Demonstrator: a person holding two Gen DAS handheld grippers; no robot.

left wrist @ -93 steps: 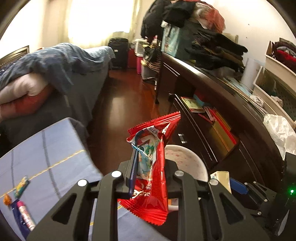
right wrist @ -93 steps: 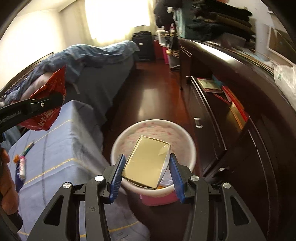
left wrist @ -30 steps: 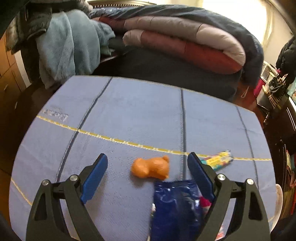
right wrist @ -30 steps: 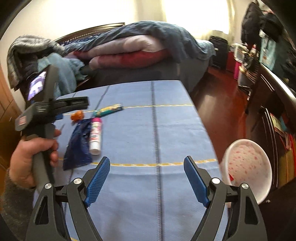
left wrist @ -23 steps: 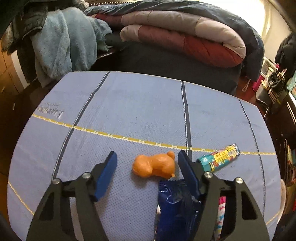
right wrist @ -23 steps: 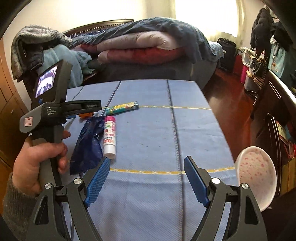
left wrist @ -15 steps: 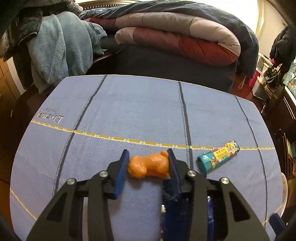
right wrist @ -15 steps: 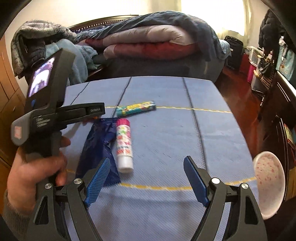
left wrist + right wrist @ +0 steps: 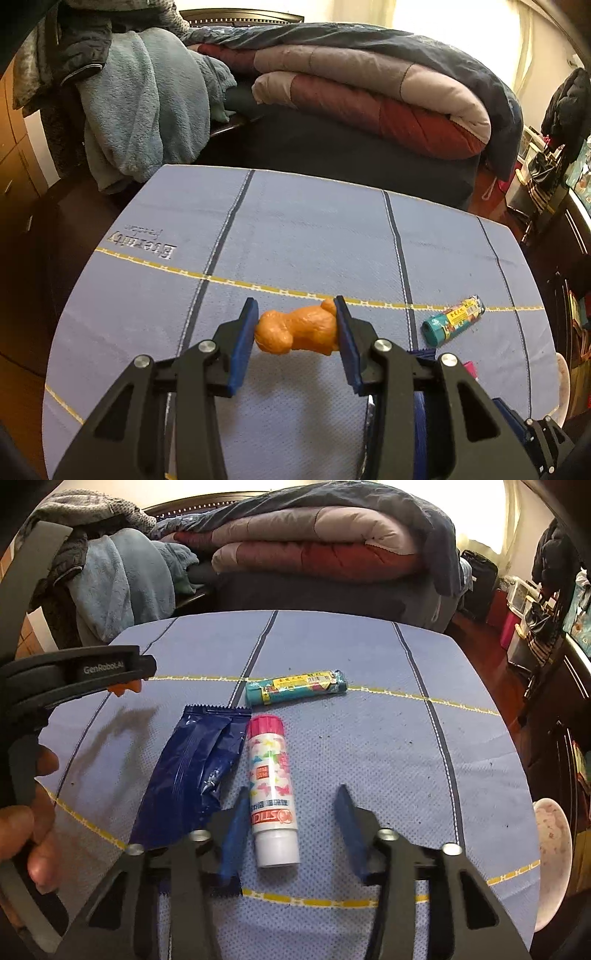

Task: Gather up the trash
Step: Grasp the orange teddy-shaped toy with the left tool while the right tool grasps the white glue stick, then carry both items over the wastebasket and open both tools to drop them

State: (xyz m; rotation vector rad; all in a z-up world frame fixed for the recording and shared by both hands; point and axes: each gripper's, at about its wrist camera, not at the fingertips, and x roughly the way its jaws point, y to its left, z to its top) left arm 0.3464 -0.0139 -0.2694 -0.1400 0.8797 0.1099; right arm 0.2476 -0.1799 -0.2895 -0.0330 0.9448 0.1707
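Now left tongs (image 9: 295, 332) gripping orange lump (image 9: 297, 331), right tongs (image 9: 291, 830) closing

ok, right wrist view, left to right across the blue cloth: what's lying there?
Orange lump in the left gripper → dark blue wrapper → glue stick → white bin past the cloth's right edge. The teal roll lies farther back, spanning above the glue stick, so it is left out.

Black skeletal tool (image 9: 295, 332) frames; blue ribbed pads (image 9: 242, 345); silver screws; white "GenRobot.AI" lettering
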